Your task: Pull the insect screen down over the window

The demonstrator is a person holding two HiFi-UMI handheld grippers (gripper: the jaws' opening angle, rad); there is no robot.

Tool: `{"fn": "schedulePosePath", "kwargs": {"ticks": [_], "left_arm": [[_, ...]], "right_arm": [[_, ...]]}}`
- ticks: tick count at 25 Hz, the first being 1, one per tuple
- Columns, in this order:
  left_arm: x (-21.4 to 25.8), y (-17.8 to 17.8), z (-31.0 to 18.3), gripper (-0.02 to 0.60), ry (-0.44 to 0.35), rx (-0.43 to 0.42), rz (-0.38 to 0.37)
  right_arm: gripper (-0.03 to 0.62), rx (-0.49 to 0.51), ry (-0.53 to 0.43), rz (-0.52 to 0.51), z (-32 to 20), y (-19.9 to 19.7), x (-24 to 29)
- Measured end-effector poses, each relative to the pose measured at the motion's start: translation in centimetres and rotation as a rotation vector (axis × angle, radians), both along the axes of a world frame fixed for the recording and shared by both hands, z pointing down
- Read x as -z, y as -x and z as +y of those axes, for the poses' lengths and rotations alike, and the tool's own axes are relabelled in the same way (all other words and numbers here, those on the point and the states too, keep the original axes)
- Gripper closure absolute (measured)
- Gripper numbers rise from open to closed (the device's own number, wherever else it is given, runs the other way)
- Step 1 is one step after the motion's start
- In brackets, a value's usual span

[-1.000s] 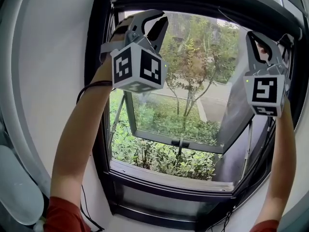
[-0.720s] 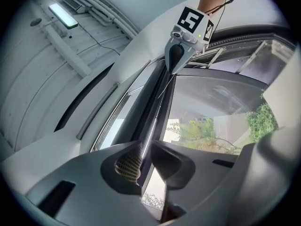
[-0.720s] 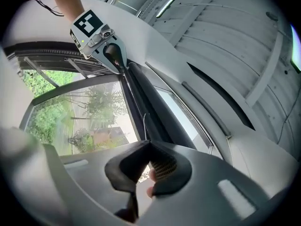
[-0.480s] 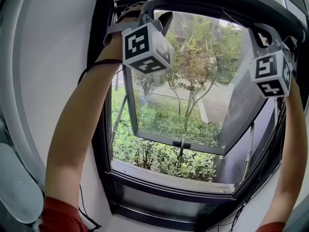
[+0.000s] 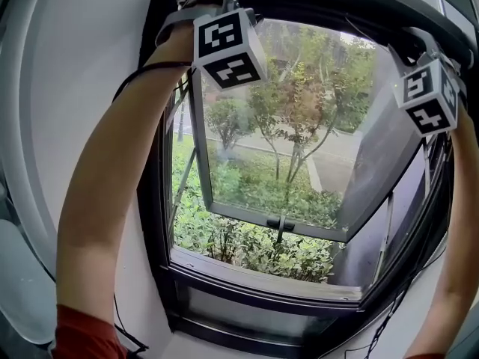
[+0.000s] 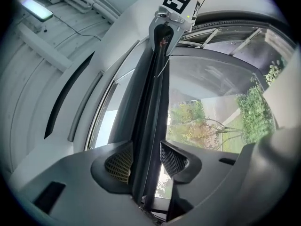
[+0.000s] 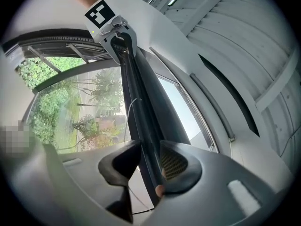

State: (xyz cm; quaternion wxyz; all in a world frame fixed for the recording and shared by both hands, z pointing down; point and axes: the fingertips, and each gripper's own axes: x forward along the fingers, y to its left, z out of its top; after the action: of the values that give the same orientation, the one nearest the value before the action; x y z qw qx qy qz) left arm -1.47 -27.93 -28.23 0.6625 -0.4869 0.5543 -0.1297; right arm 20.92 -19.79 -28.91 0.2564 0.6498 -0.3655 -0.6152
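Left gripper view: left gripper [image 6: 146, 160] pads [image 6: 117, 161] stand apart, jaws just opened, with the dark insect-screen pull bar [image 6: 151, 112] running between them, unclamped. Right gripper [image 7: 149, 163] is the same, straddling that bar. Both have risen to the window frame top [image 5: 314, 10] over the last second. Judged: clamping comes next. Below, the way is open down to the sill [image 5: 254, 271]. The sash [image 5: 273, 217] tilts outward on the far side.
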Motion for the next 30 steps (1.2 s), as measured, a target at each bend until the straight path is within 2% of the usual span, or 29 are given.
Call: {"fn": "schedulePosePath", "kwargs": {"ticks": [15,19,24,30], "left_arm": [[0.8,0.2,-3.2,0.420,0.033,0.120,-0.049],[1.1,0.4,-3.6,0.419,0.040,0.140,-0.040],[1.4,0.6,-3.9,0.419,-0.009,0.239,-0.101],[1.3,0.3,-3.8,0.419,0.006,0.236,-0.110]], "right_arm": [[0.459,-0.117,0.046,0.002,-2.0,-3.4,0.1],[0.459,-0.127,0.028,0.013,-1.8,-2.8,0.7],[0.459,-0.188,0.061,0.038,-2.6,-3.7,0.5],[0.460,-0.257,0.056,0.082,-3.0,-4.1,0.6]]}}
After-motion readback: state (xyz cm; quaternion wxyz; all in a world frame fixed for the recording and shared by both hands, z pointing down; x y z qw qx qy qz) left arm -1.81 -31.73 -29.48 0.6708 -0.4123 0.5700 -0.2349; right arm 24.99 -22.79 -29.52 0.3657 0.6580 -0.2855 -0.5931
